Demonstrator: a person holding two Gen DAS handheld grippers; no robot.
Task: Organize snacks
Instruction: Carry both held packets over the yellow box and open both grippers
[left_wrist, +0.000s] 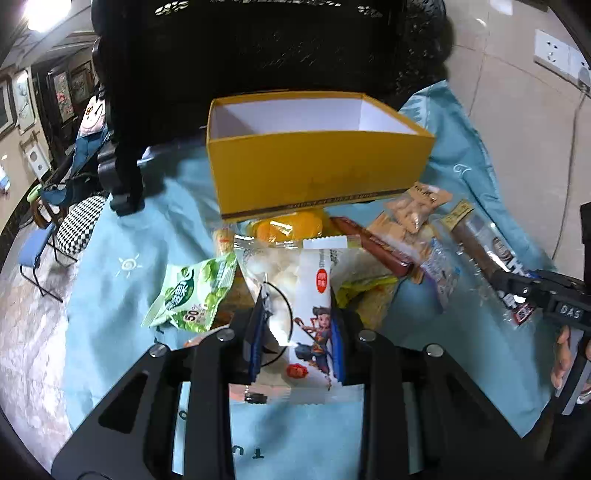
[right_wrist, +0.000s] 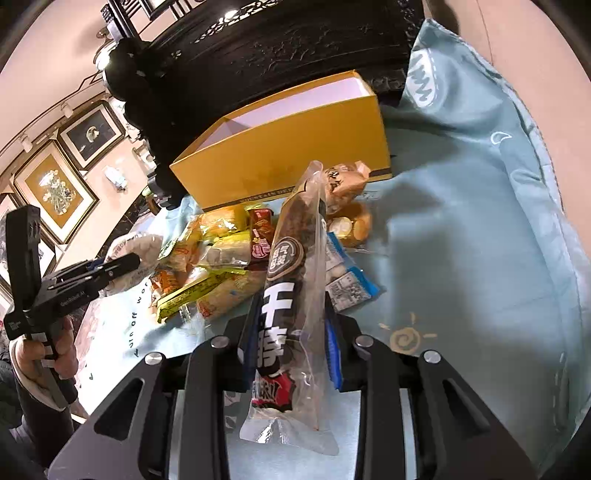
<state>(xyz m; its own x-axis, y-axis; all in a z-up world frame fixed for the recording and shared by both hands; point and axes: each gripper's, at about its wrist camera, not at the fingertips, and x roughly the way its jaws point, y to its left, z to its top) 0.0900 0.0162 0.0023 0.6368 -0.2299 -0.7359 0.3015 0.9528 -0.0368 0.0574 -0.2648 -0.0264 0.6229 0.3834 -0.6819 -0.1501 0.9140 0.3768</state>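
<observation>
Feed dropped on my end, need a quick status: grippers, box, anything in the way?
Left gripper shut on white snack packet. Right gripper shut on long dark snack bag. Yellow box open, looks empty. Snack pile lies before it.

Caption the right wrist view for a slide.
Right gripper clamps a long sausage packet before the yellow box.
</observation>
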